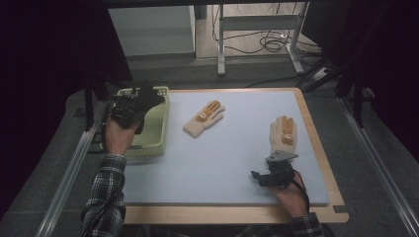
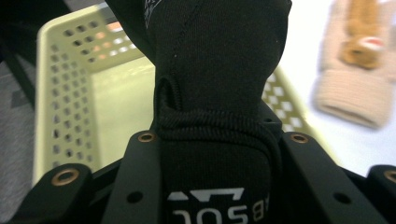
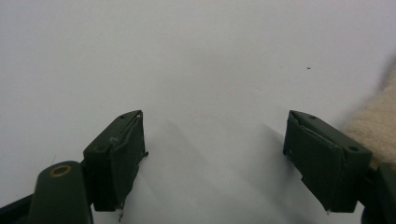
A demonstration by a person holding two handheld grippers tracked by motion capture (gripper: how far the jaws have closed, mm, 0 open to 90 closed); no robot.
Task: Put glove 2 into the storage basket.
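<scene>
Left gripper view shows my left gripper [image 2: 215,186] pinching a black glove [image 2: 219,79] over the basket [image 2: 70,93]. White letters on its cuff are upside down; I cannot read them. My right gripper [image 3: 215,154] has its jaws spread wide over the worktop [image 3: 187,60], beside a tan glove [image 3: 378,126].

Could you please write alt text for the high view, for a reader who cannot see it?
The left gripper holds a black glove over a green basket at the mat's left edge. Two beige gloves lie on the pale mat; the right gripper rests near the right one.
</scene>
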